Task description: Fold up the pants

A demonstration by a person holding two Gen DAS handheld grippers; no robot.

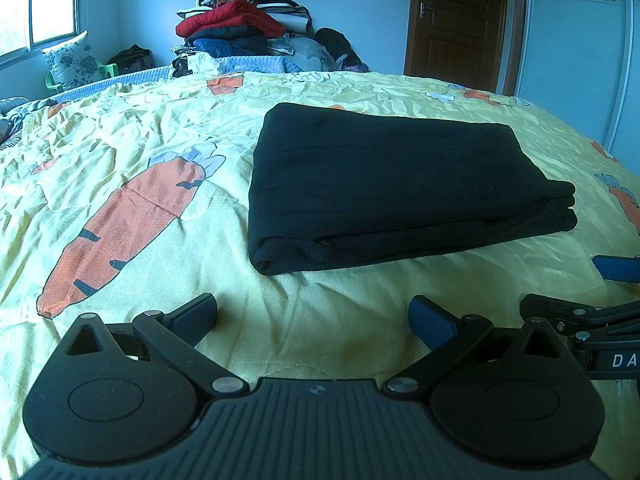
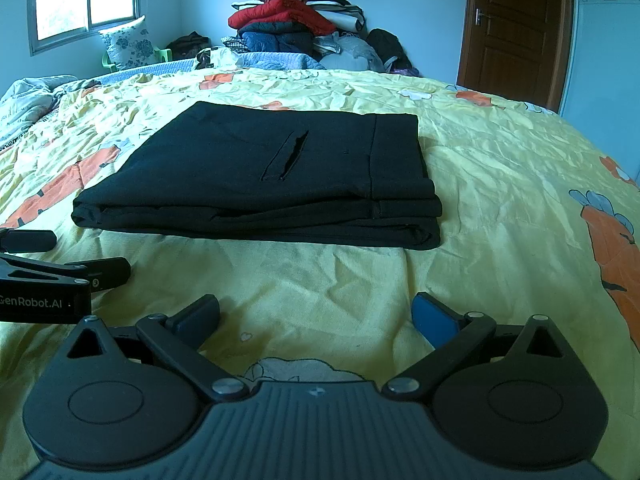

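The black pants (image 1: 396, 188) lie folded into a thick, flat rectangle on the yellow bedspread (image 1: 160, 184) with its orange carrot print, filling the centre and right of the left wrist view and the centre-left of the right wrist view (image 2: 264, 176). In the right wrist view a slit pocket (image 2: 286, 156) shows on the top layer, and the stacked folded edges face the camera. The left gripper (image 1: 314, 318) sits at the bottom centre of its frame, jaws spread wide with nothing between them, only bare bedspread; it is short of the pants' near edge and not touching them. The right gripper (image 2: 316, 316) sits at the bottom centre of its own frame in the same way, jaws wide apart and empty, also clear of the pants. Each gripper shows at the edge of the other's view, the right one at the lower right of the left wrist view, the left one at the left edge of the right wrist view. In the upper centre, behind the bed, rises a pile of clothes (image 2: 300, 20); a brown door (image 2: 516, 28) stands at the upper right, a window (image 2: 84, 0) at the upper left.
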